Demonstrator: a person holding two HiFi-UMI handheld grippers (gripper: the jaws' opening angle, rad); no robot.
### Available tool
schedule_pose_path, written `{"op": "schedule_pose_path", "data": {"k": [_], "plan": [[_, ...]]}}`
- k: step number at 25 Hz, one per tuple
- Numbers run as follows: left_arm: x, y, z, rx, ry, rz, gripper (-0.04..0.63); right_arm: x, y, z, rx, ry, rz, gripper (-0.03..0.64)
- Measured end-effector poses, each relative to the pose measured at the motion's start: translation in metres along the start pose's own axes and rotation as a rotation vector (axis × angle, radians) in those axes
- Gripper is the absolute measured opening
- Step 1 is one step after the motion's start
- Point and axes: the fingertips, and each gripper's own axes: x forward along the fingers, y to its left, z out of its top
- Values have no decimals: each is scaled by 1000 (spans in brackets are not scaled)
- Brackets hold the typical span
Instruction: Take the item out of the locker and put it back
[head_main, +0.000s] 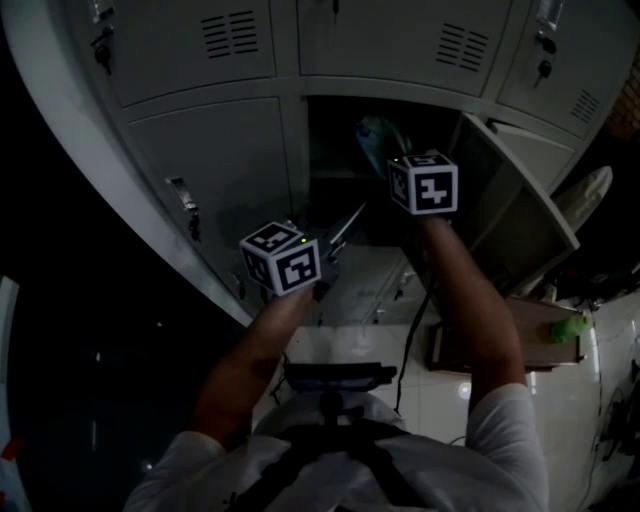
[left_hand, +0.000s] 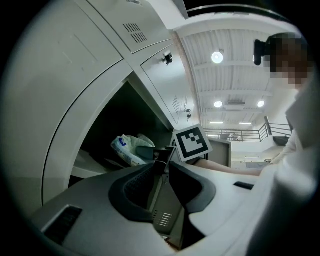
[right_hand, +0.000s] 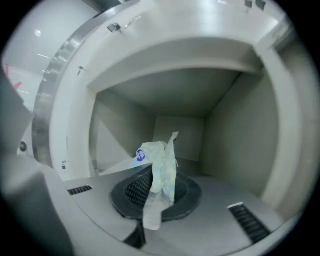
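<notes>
The item is a pale green and white plastic pack (right_hand: 161, 170) with a blue label. My right gripper (right_hand: 159, 184) is shut on it, and its crumpled wrap sticks up between the pads inside the open locker (right_hand: 180, 100). In the head view the right gripper's marker cube (head_main: 423, 182) is at the locker's mouth, with the pack (head_main: 378, 133) just beyond it in the dark. The left gripper view shows the pack (left_hand: 127, 148) on the locker's floor. My left gripper (left_hand: 163, 167) is shut on the edge of a thin metal door panel (left_hand: 161, 210) with vent slits.
The open locker's own door (head_main: 520, 205) swings out to the right. Shut locker doors (head_main: 200, 40) surround it above and to the left. A person's arms (head_main: 470, 300) reach forward. Low at the right are a box and a green thing (head_main: 568, 327) on the floor.
</notes>
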Motion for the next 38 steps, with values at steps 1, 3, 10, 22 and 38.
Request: {"op": "schedule_pose_path", "data": {"k": [1, 3, 10, 22, 38], "plan": [[-1, -3, 0, -4, -4, -8, 97, -7, 4, 2, -2, -11, 6, 0], [-5, -8, 1, -13, -15, -21, 97, -19, 12, 4, -13, -31, 16, 0], [-19, -24, 3, -25, -34, -42, 97, -54, 31, -1, -5, -64, 39, 0], [-41, -39, -5, -59, -32, -60, 97, -105, 37, -15, 54, -79, 46, 0], [-76, -70, -37, -114, 15, -116, 78, -174, 50, -63, 125, -75, 35, 0]]}}
